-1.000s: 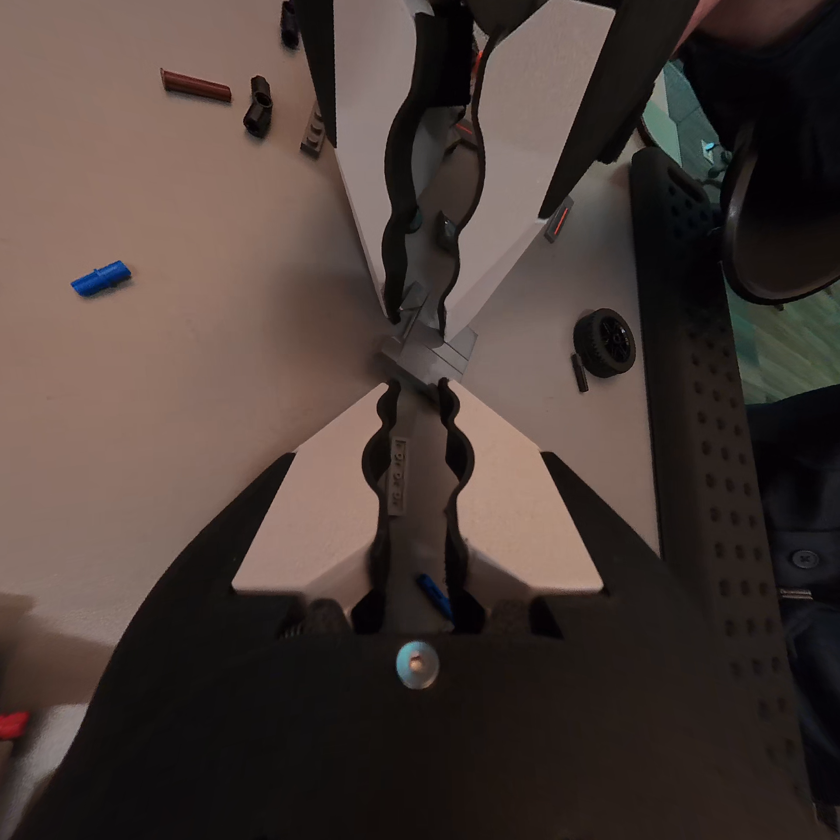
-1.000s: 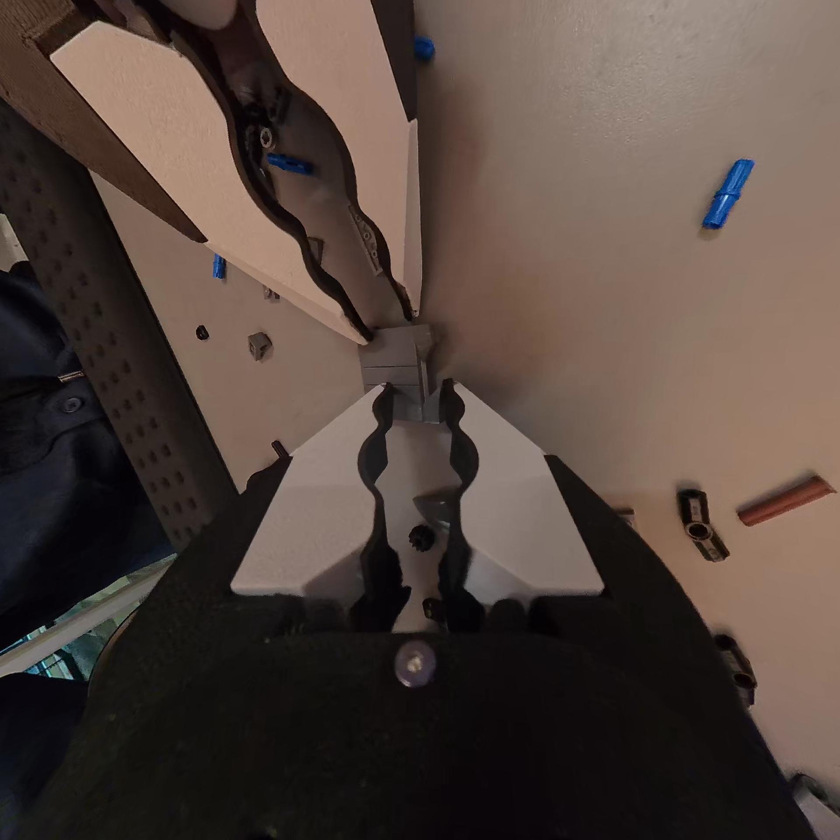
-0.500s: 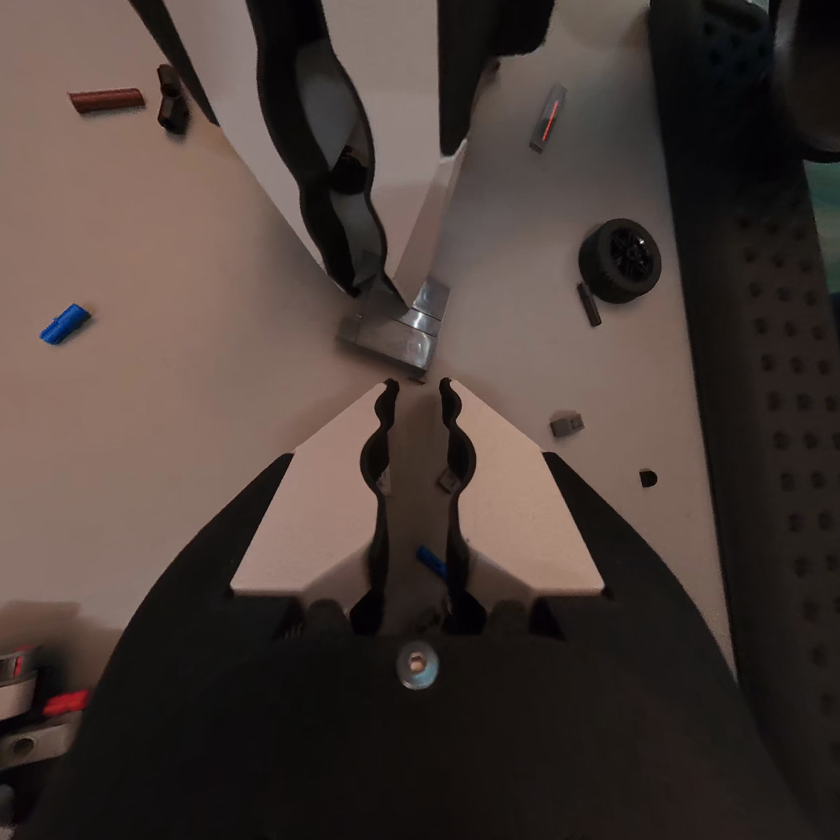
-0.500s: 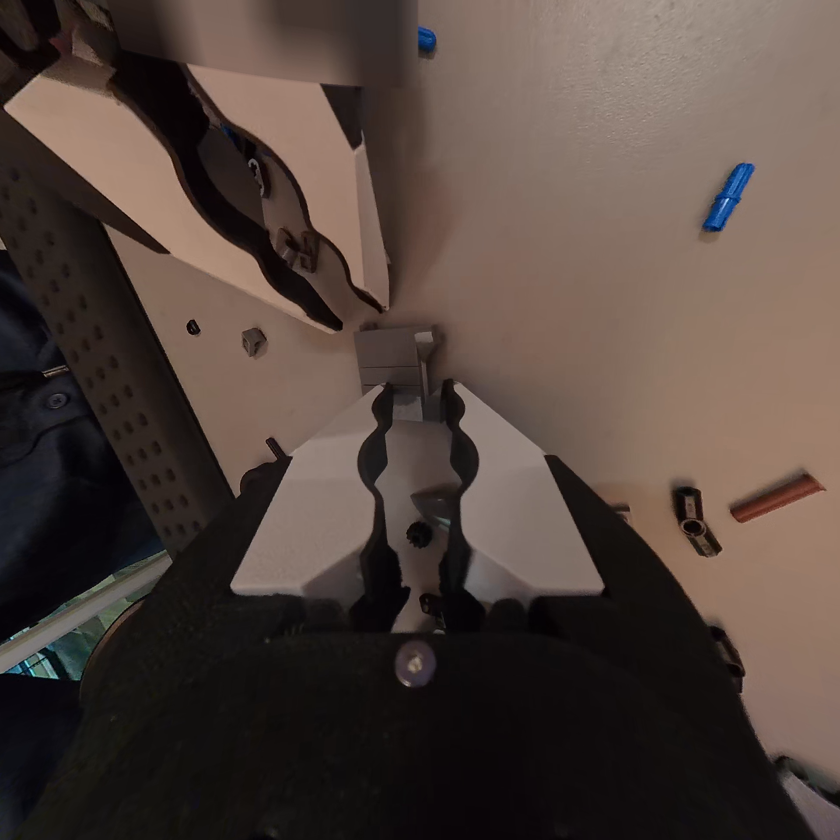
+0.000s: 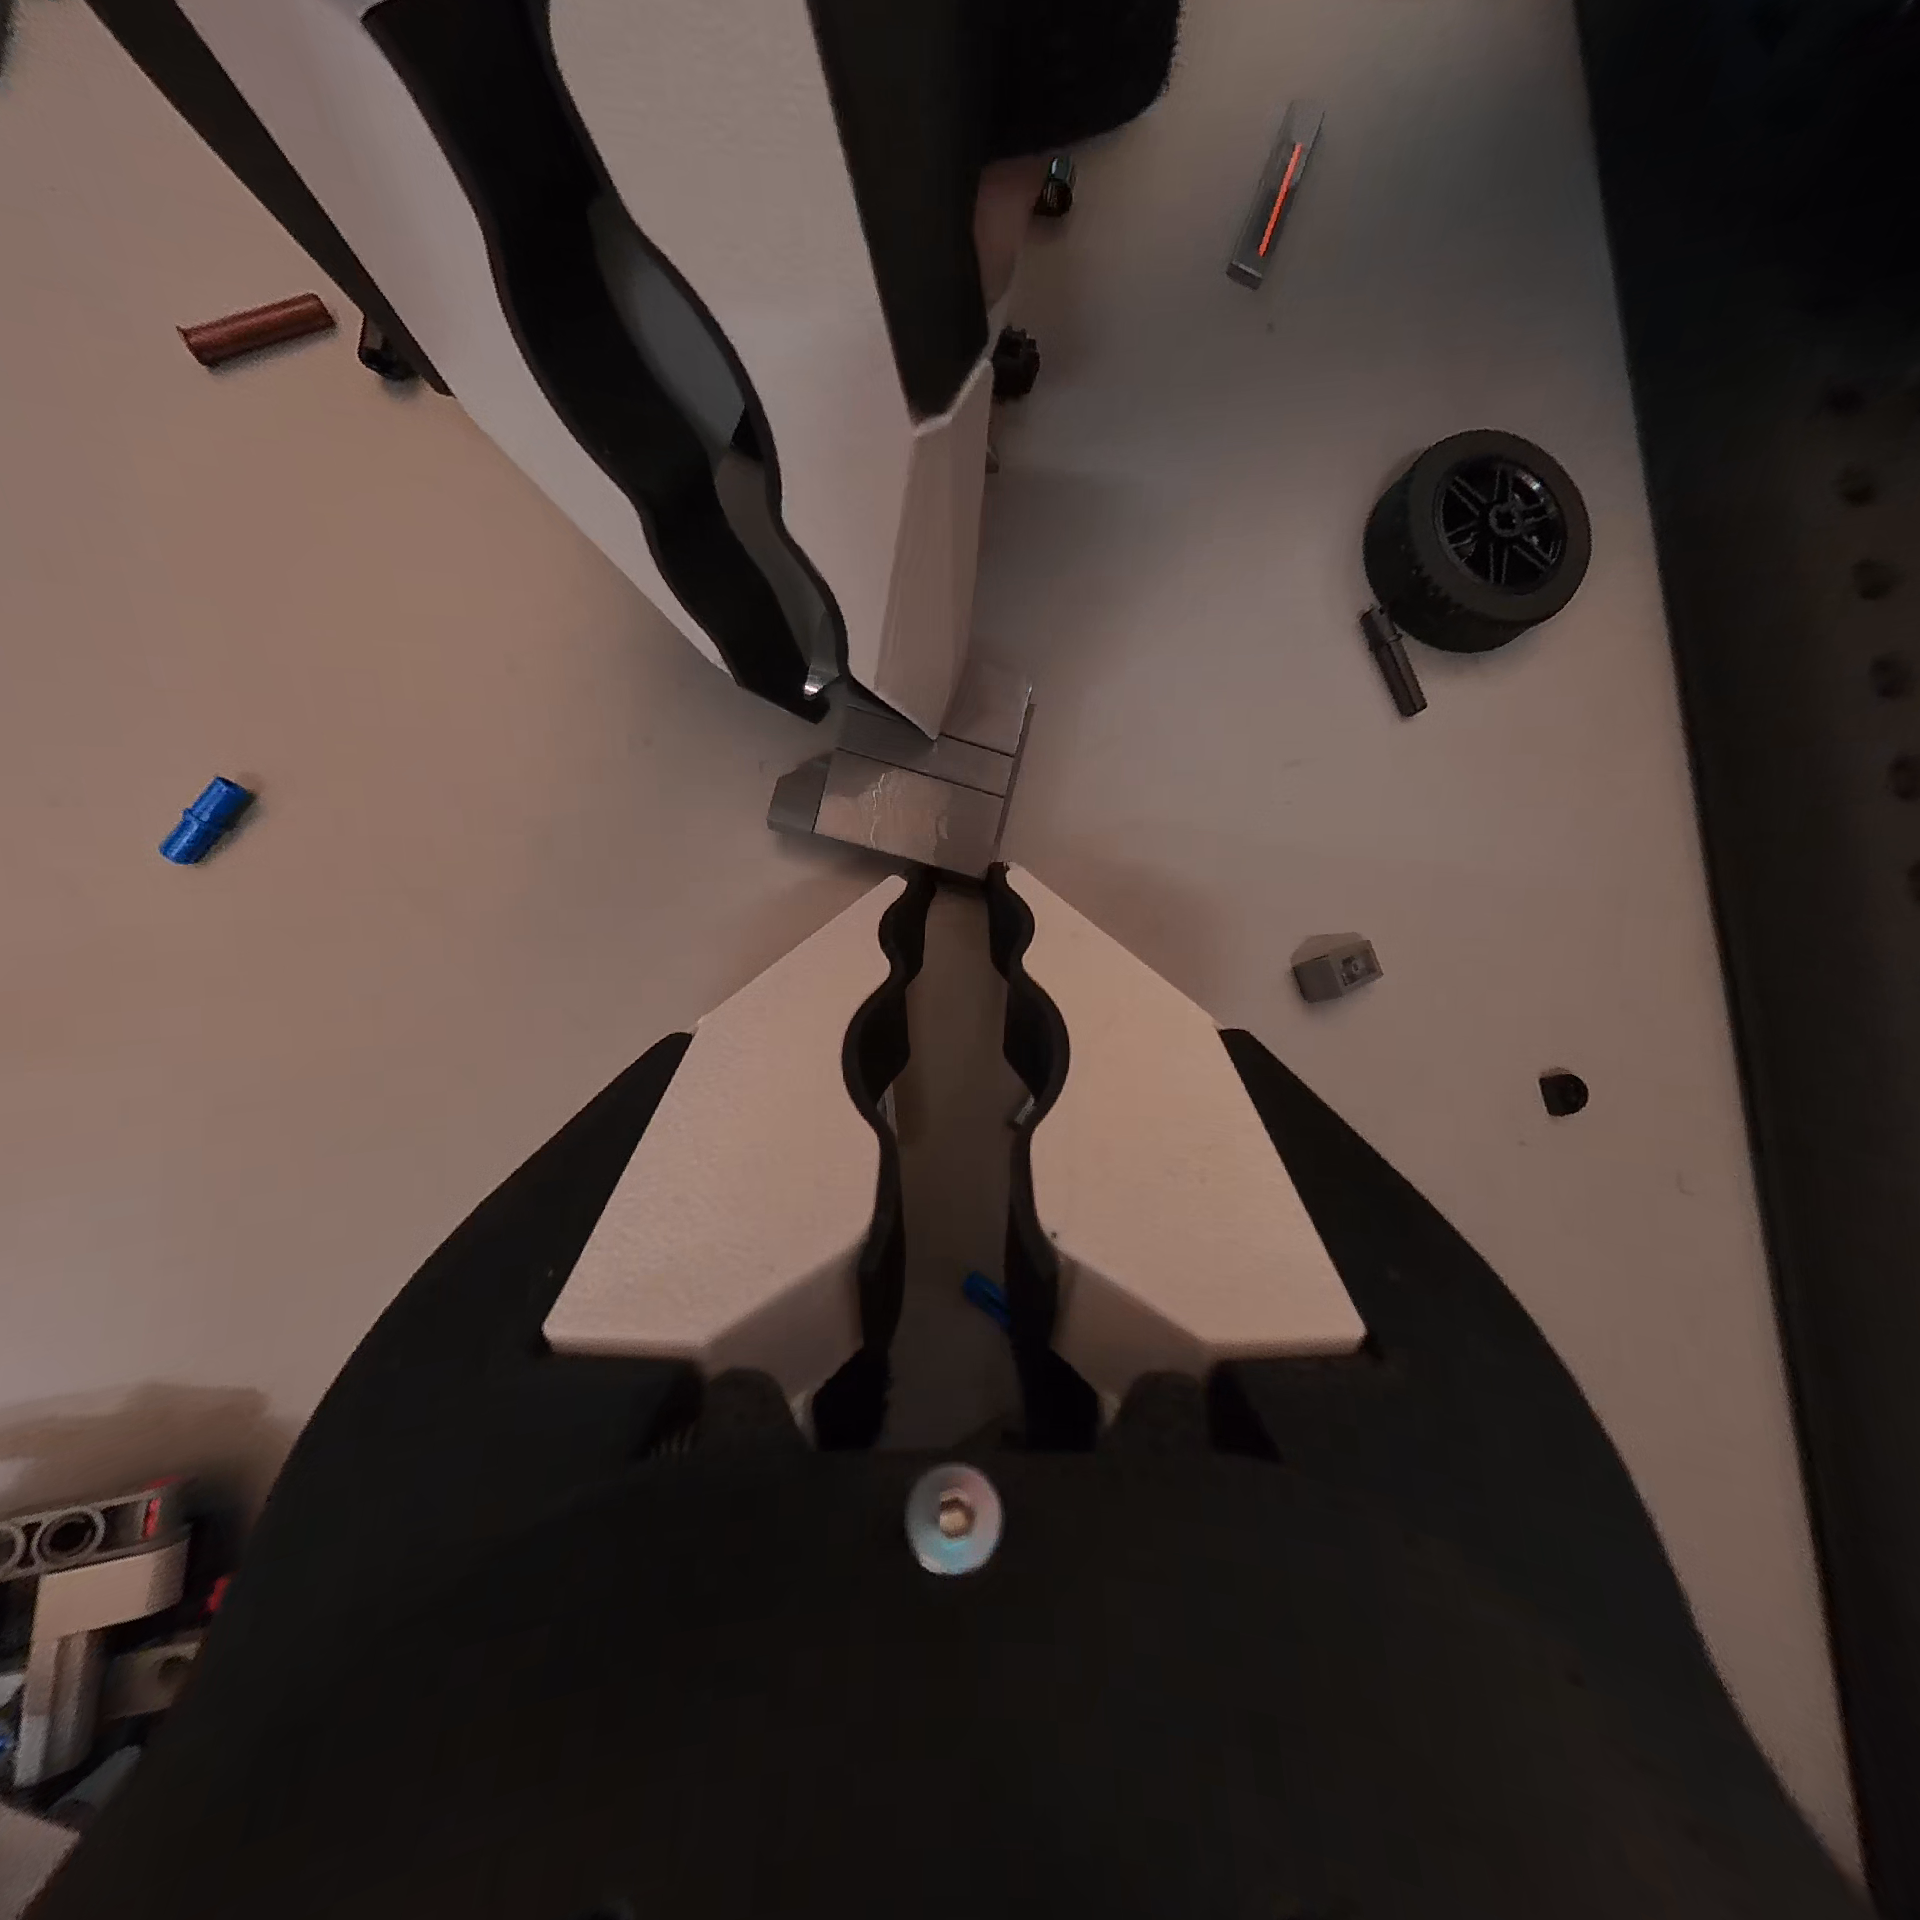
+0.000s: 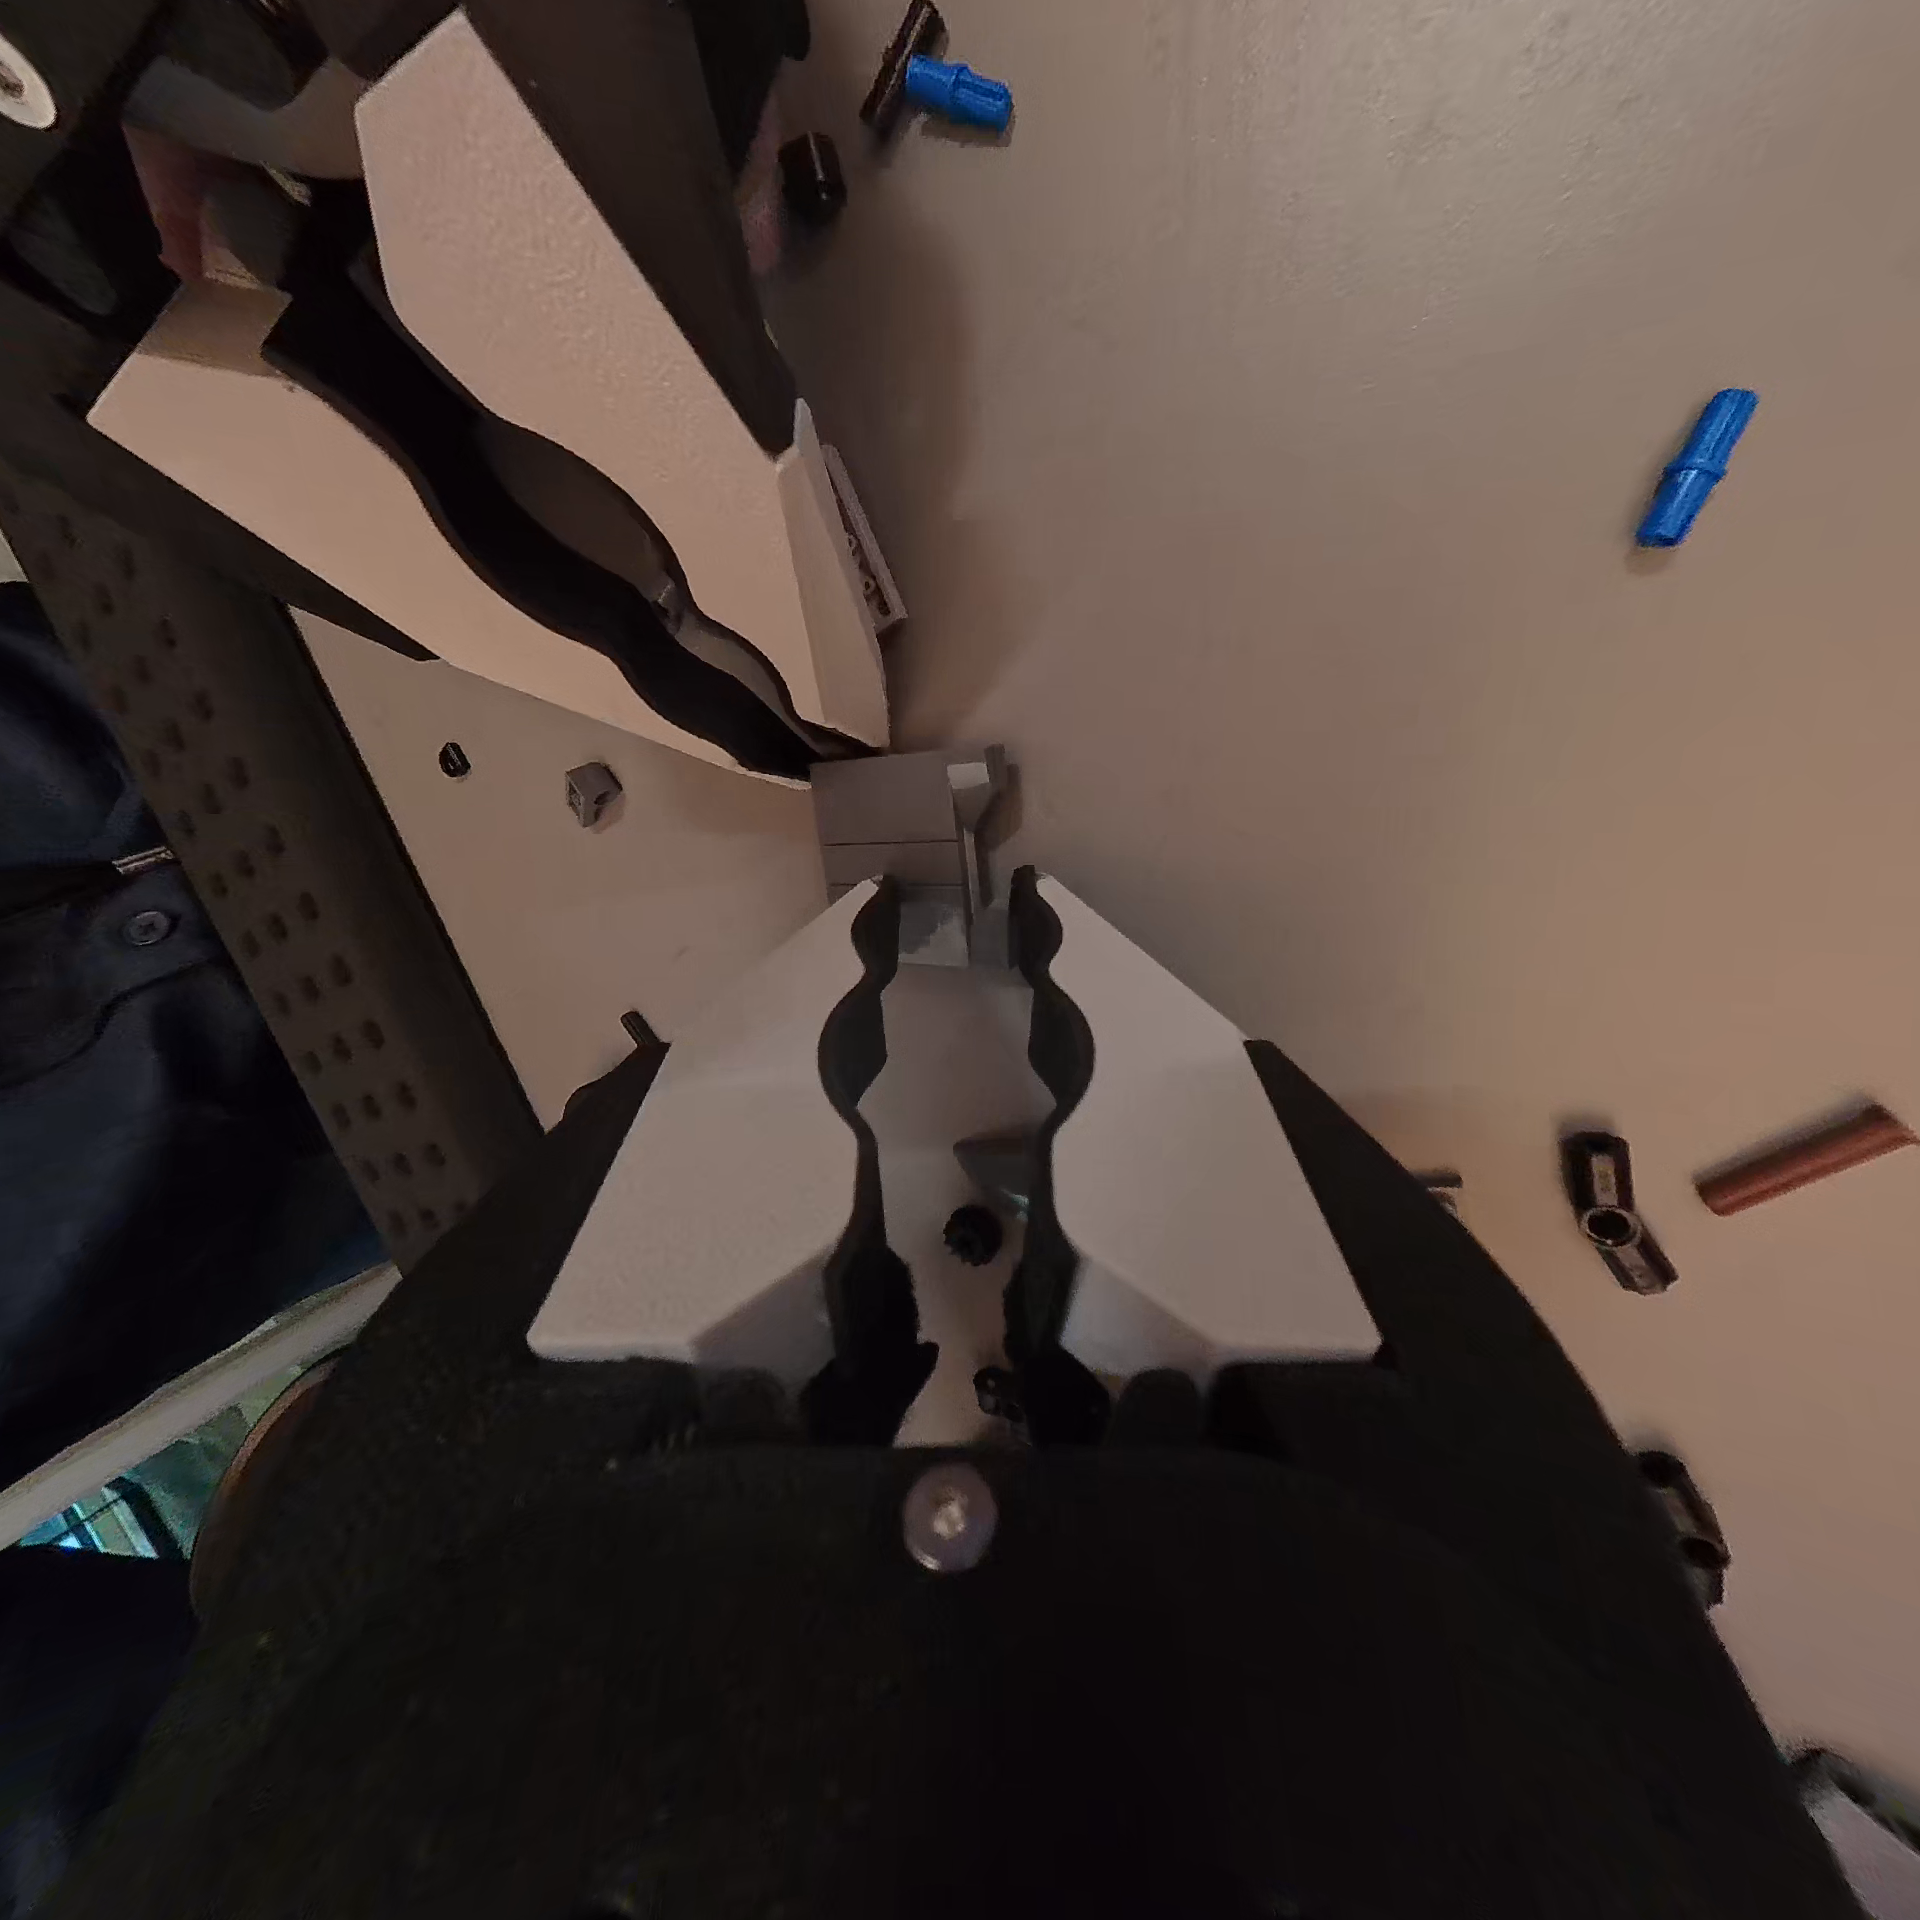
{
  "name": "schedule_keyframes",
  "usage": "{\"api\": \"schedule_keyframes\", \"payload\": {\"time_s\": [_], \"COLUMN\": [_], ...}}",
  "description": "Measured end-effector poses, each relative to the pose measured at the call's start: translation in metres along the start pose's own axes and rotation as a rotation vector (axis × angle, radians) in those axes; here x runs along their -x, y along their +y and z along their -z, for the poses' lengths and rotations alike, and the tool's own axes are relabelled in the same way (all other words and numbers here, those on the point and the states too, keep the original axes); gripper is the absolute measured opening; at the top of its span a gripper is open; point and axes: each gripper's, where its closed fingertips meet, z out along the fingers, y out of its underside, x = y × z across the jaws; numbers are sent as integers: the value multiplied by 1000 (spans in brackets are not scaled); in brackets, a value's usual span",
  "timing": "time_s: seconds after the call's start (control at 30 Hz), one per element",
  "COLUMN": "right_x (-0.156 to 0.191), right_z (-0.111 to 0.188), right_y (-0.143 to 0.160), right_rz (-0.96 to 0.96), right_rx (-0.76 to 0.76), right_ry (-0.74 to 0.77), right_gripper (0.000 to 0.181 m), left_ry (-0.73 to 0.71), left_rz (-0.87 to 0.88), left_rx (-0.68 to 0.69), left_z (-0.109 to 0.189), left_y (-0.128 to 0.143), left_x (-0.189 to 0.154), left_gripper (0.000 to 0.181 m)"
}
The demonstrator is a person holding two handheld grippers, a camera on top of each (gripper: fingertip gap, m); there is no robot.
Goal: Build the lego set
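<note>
A: Where's the grey lego assembly [image 5: 914, 795]?

B: On the pale worktop [image 5: 416, 1039], between the two tools. The right hand-held gripper [image 6: 948, 883] pinches its near end between both fingertips.

A: And the left hand-held gripper [image 5: 951, 873]?

B: Its tips sit at the opposite edge of the assembly, a narrow gap between them; whether they actually clamp it I cannot tell.

A: Anything loose nearby?

B: A black wheel [image 5: 1481, 540], a blue pin [image 5: 206, 821], a brown rod [image 5: 255, 329] and a small grey brick [image 5: 1337, 968], all apart from the assembly.
</note>
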Motion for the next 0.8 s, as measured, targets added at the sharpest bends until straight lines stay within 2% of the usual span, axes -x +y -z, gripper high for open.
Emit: {"api": "schedule_keyframes", "payload": {"time_s": [0.53,0.8], "right_x": [5,4], "right_z": [2,6], "right_y": [-2,-3], "right_rz": [-18,-23], "right_rx": [5,34], "right_ry": [-8,64], "right_gripper": [22,24], "left_ry": [-45,-42], "left_rz": [-76,-90], "left_rx": [15,8], "left_z": [2,3], "left_y": [0,-2], "left_x": [2,-1], "left_gripper": [15,15]}}
